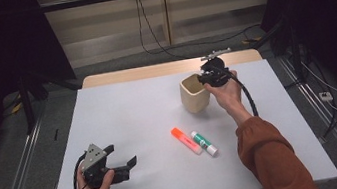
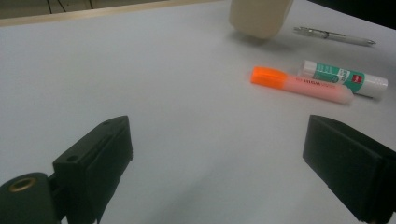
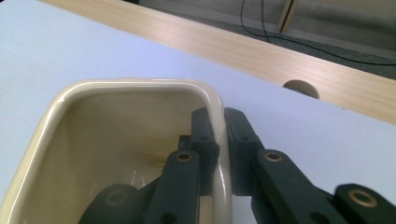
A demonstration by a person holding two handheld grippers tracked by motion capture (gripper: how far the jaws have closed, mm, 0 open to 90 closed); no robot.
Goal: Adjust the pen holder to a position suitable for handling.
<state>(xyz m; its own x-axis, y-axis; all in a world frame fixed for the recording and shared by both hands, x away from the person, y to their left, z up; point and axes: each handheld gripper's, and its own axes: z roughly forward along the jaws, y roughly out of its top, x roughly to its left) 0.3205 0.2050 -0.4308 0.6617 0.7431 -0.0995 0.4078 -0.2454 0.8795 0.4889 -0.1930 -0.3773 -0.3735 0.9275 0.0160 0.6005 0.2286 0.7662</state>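
Black jaws of the right gripper (image 3: 219,140) are clamped on the near wall of the cream, square-mouthed ceramic cup (image 3: 140,93), one jaw inside the cavity and one outside. In the high view the cup (image 1: 193,93) sits toward the far right of the white worktop (image 1: 129,115), with the right gripper (image 1: 204,78) at its rim.

Procedure for the step in hand, judged to be carrying the cup by its rim:
- Keep the wall seated deep between the jaws; a thin glazed rim is likely to slip if gripped near its edge.
- Hold the cup level, since a one-sided grasp tends to tilt the load.
- Route the cup clear of the orange highlighter pen (image 1: 185,139) and the white glue stick with a green label (image 1: 204,142), which lie touching side by side near the worktop centre.

The left gripper (image 1: 125,165) rests at the near left, jaws wide apart and holding nothing.

Limits of view: the cup floor is largely masked by the jaws, so contents cannot be confirmed. Whether its base touches the worktop cannot be told. A white pen (image 2: 334,35) lies beyond the cup.
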